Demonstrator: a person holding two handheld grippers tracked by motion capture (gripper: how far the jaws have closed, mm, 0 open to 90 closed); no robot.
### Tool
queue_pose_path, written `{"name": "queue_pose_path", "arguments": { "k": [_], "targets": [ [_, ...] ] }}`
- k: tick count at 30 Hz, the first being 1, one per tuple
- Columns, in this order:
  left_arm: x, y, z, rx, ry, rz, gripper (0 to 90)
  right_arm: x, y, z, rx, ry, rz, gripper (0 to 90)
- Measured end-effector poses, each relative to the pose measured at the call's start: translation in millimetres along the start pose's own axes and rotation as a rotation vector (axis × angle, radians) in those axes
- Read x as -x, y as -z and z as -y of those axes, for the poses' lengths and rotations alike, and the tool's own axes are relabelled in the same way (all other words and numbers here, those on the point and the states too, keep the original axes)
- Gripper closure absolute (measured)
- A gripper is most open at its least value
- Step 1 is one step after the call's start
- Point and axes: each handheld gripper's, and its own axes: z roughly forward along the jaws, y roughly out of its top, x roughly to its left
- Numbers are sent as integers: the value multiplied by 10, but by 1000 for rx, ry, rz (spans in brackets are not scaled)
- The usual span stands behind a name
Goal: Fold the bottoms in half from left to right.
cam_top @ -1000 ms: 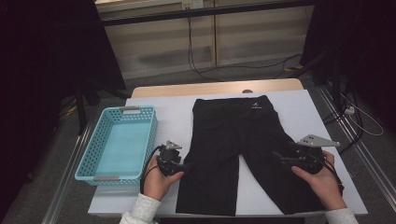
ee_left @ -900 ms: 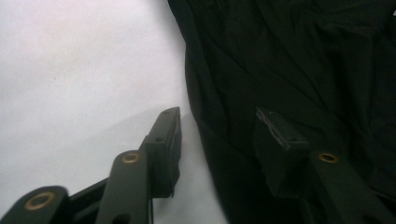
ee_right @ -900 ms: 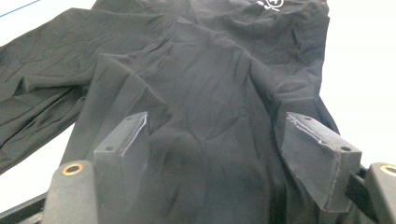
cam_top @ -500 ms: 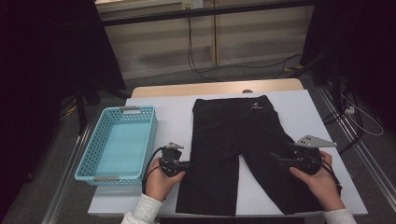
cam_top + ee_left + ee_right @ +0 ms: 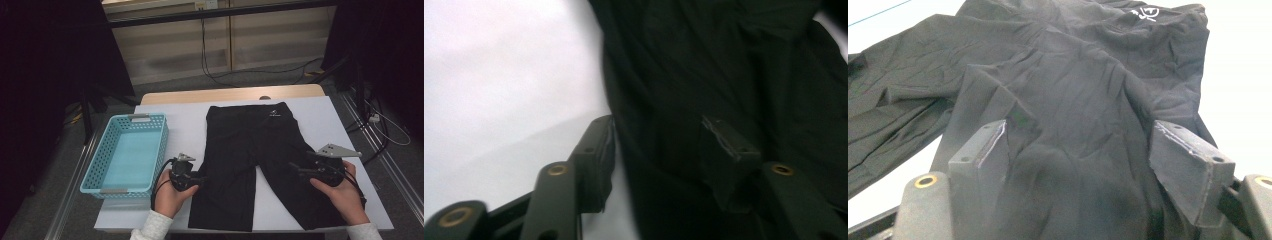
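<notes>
while the pair of black fabric shorts [image 5: 255, 160] lies flat and slightly creased on the white counter [image 5: 320, 112], waistband with small white logo away from the person, the left tool [image 5: 200, 179] has just been opening astride its left leg's edge; the right tool [image 5: 296, 167] stands open over the right leg.

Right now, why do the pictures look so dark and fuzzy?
In the high view the room behind is dim, and only the white table is lit. In the left gripper view the black shorts and table are blurred and out of focus. In the right gripper view the wrinkles in the shorts look sharp, but the table looks washed out.
</notes>
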Motion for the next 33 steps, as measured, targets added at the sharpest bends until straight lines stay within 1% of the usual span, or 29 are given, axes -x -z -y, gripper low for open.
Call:
{"name": "queue_pose_path", "arguments": {
  "k": [2, 3, 5, 6, 7, 8, 9, 11, 12, 15, 16, 18, 20, 23, 24, 25, 28, 30, 31, 33],
  "targets": [
    [43, 12, 1, -27, 9, 11, 596, -9, -20, 3, -6, 9, -1, 241],
    [73, 8, 11, -30, 7, 13, 615, -12, -30, 7, -8, 9, -3, 241],
    [116, 0, 12, -31, -17, -21, 654, -18, -47, 16, -14, 8, -6, 241],
    [120, 0, 9, -33, -19, -23, 668, -23, -52, 13, -15, 7, -7, 241],
    [121, -7, 14, -27, -11, -30, 705, -25, -53, 9, -13, 9, -9, 241],
    [110, -7, 19, -22, -5, -28, 761, -27, -53, 0, -10, 13, -9, 240],
    [94, -11, 26, -15, 15, -8, 794, -32, -53, -7, -5, 9, -10, 238],
    [61, -19, 31, -21, 34, 37, 868, -38, -59, -11, -7, 11, -12, 237],
    [63, -25, 32, -16, 40, 42, 875, -43, -66, -10, -7, 10, -14, 235],
    [85, -32, 16, -20, 39, 49, 884, -58, -91, -7, -13, 14, -19, 234],
    [92, -35, 13, -20, 38, 45, 887, -65, -98, -7, -15, 14, -23, 235],
    [107, -33, 3, -16, 39, 54, 890, -72, -96, -13, -14, 14, -23, 235],
    [113, -12, -16, -13, 40, 65, 891, -75, -94, -23, -7, 15, -24, 234],
    [119, 56, -60, 13, 47, 78, 892, -92, -104, -40, -6, 17, -26, 232],
    [125, 68, -68, 21, 55, 86, 892, -105, -119, -44, -7, 18, -30, 230],
    [135, 89, -82, 18, 49, 96, 892, -112, -130, -47, -8, 21, -32, 228],
    [177, 89, -97, 28, 46, 107, 893, -164, -167, -72, -10, 24, -45, 226],
    [196, 76, -97, 24, 36, 119, 893, -211, -189, -103, 5, 41, -46, 227],
    [213, 61, -94, 29, 44, 127, 893, -230, -194, -115, 13, 42, -48, 228],
    [227, 50, -96, 38, 43, 132, 893, -272, -217, -149, 15, 48, -55, 217]
  ]
}}
